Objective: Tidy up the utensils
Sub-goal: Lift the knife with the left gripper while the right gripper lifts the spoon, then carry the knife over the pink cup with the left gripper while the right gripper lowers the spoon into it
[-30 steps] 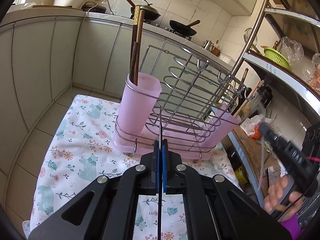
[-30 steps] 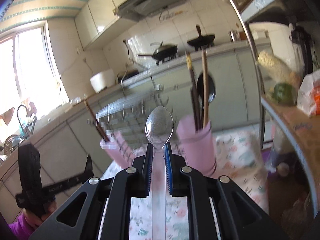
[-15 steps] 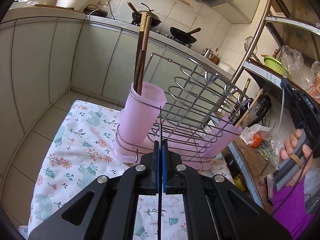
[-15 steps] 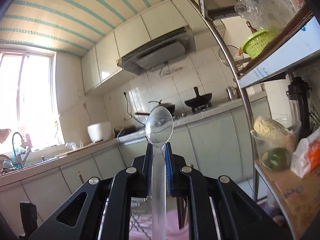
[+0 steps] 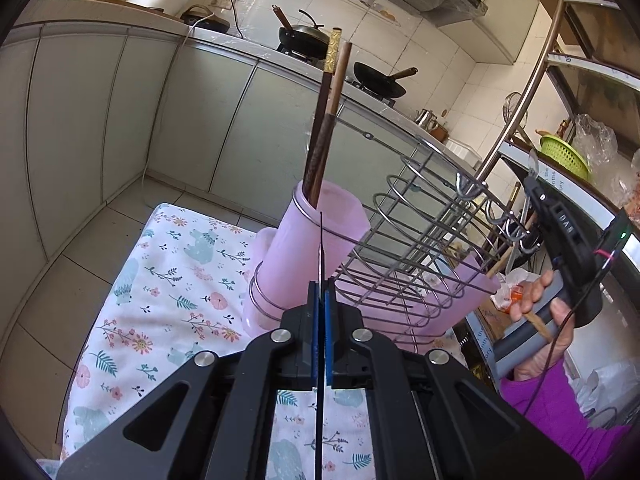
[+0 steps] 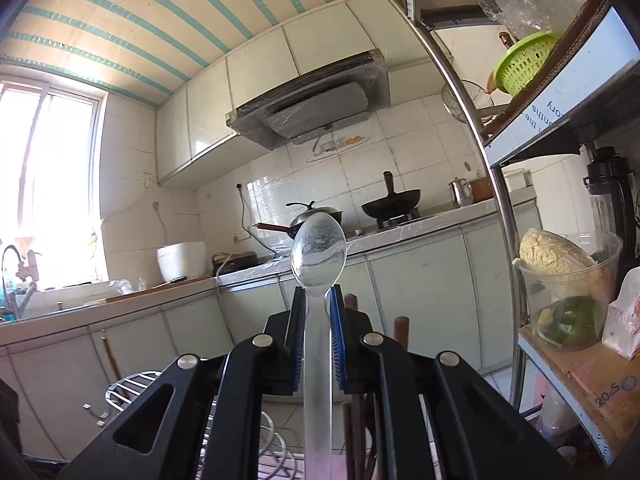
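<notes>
My left gripper [image 5: 321, 284] is shut on a thin flat utensil [image 5: 320, 240] seen edge-on; I cannot tell its kind. Just beyond its tip stands a pink cup [image 5: 312, 248] with brown chopsticks [image 5: 326, 120], set in the near end of a wire rack [image 5: 420, 232]. A second pink cup [image 5: 468, 284] sits at the rack's far end. My right gripper [image 6: 318, 296] points level, shut on a clear plastic spoon [image 6: 318, 248] with its bowl forward. Chopstick tops [image 6: 401, 326] and the wire rack [image 6: 128, 388] show below it. A hand in a purple sleeve holds that right gripper [image 5: 560, 224] right of the rack.
The rack stands on a floral cloth [image 5: 168, 280] over a small table. A steel shelf unit's pole [image 6: 496, 200] rises at the right, its shelves holding a green basket [image 6: 524, 60] and a tub of vegetables [image 6: 568, 292]. Cabinets and a counter with woks [image 5: 380, 80] lie behind.
The right gripper rose and tipped up with the spoon, so its view left the rack for the cabinets and hood. The left gripper slid sideways, nearer the chopstick cup.
</notes>
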`<state>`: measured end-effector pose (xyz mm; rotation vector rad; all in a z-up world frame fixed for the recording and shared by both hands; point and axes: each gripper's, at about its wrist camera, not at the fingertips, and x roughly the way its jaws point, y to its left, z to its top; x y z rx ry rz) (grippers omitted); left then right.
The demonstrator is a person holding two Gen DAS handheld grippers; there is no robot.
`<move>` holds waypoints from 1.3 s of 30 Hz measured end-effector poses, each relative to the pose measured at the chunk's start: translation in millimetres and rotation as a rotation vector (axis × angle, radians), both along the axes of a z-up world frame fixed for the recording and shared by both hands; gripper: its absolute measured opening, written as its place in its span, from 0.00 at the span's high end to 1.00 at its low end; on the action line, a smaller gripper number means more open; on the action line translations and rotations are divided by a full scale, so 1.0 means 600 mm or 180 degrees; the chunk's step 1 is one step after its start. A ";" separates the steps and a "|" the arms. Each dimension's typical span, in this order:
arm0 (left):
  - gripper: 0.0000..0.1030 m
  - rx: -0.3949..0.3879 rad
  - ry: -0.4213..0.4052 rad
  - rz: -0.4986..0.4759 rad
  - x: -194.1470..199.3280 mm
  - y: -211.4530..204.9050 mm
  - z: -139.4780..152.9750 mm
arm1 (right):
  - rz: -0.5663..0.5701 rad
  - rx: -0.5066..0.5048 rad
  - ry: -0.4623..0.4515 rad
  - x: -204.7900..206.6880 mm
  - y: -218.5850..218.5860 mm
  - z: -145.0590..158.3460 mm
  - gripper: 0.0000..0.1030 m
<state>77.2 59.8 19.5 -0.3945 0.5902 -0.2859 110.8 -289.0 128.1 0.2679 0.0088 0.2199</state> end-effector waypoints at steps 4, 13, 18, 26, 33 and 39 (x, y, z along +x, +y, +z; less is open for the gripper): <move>0.99 -0.0007 -0.0015 -0.0006 0.005 -0.001 0.000 | -0.0057 -0.0071 0.0013 0.004 0.003 -0.021 0.89; 0.99 -0.0016 -0.0285 0.0047 0.002 -0.005 0.034 | -0.0004 0.0051 0.0190 -0.015 -0.007 -0.051 0.89; 0.99 0.0038 -0.0592 0.0109 0.004 -0.011 0.075 | 0.0038 0.0039 0.0386 -0.032 0.002 -0.075 0.89; 0.99 0.0049 -0.1150 0.0344 0.036 -0.025 0.139 | 0.0184 0.0005 0.0749 -0.043 0.023 -0.110 0.80; 0.99 0.0213 -0.1552 0.0665 0.076 -0.050 0.151 | 0.0119 0.0095 0.0695 -0.079 0.011 -0.125 0.76; 0.99 0.0447 -0.1690 0.0859 0.106 -0.075 0.121 | 0.0103 0.0094 0.0610 -0.085 0.008 -0.128 0.76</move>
